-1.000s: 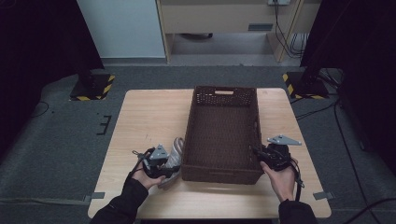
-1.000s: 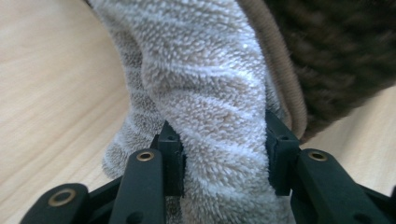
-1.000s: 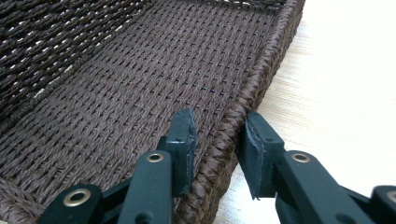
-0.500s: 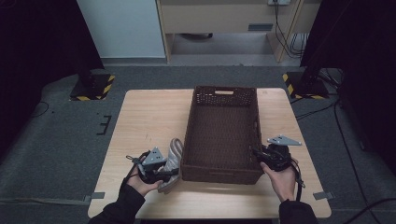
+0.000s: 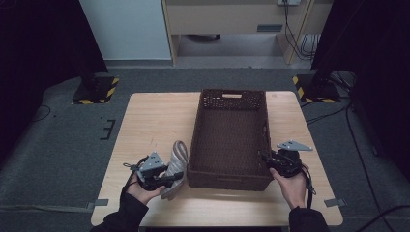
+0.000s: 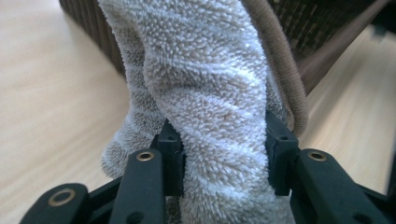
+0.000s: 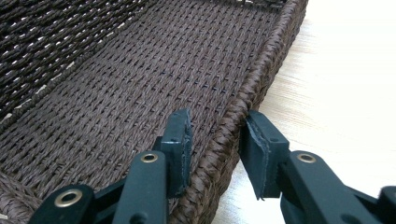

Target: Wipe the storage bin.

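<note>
Big light wooden table [image 5: 154, 121] with a dark woven basket [image 5: 232, 101] sitting lengthwise down the middle, empty inside as far as I can tell. The right gripper [image 5: 270, 162] straddles the basket's right wall near the front corner, one jaw inside and one outside. The jaws look a bit apart from the weave in the right gripper view [image 7: 215, 140], so I'd call it a loose brace rather than a real pinch, probably just to keep the basket from sliding. The left gripper [image 5: 175, 179] is clamped on a fluffy rolled towel [image 5: 177, 162] with a beige band, held upright just left of the basket's front left corner. My guess is it's headed over the rim and into the basket.
</note>
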Tool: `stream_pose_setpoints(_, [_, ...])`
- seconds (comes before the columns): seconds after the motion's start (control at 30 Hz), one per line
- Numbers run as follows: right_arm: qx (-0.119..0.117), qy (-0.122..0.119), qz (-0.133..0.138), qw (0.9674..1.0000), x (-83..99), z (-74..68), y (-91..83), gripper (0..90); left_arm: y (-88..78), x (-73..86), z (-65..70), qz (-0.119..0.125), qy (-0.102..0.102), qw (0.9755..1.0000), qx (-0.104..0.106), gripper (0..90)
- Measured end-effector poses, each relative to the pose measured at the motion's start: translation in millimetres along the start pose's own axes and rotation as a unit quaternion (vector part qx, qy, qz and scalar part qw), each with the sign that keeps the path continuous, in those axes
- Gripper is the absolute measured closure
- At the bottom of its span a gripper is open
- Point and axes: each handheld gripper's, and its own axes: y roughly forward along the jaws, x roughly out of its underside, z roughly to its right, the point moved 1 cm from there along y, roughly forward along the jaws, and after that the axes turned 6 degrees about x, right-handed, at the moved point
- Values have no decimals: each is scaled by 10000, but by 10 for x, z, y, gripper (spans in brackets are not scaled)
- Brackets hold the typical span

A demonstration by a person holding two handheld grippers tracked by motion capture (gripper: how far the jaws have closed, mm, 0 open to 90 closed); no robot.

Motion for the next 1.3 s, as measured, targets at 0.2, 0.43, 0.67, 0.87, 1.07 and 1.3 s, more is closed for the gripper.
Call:
stream_pose_setpoints(0.2, [1,-6,-4,10000,-1,-2,3,638,62,-14,110,-68,127,9999,-89,584])
stream_pose_setpoints(0.43, [-25,11,-22,10000,-2,13,7,638,221,134,87,-572,185,9980,-195,584])
stream_pose_setpoints(0.67, [-33,40,-20,10000,-3,20,12,637,345,246,41,-1055,27,9939,-315,584])
stream_pose_setpoints(0.87, [-44,-1,-20,10000,-10,31,12,613,153,175,-91,-629,-338,9959,-564,586])
stream_pose_setpoints(1.07, [-43,52,116,9999,-36,52,-21,534,-65,115,-297,-177,-705,9914,-1085,581])
stream_pose_setpoints(1.3, [-4,36,283,9996,-60,107,-72,470,-200,155,-514,-156,-953,9831,-1554,576])
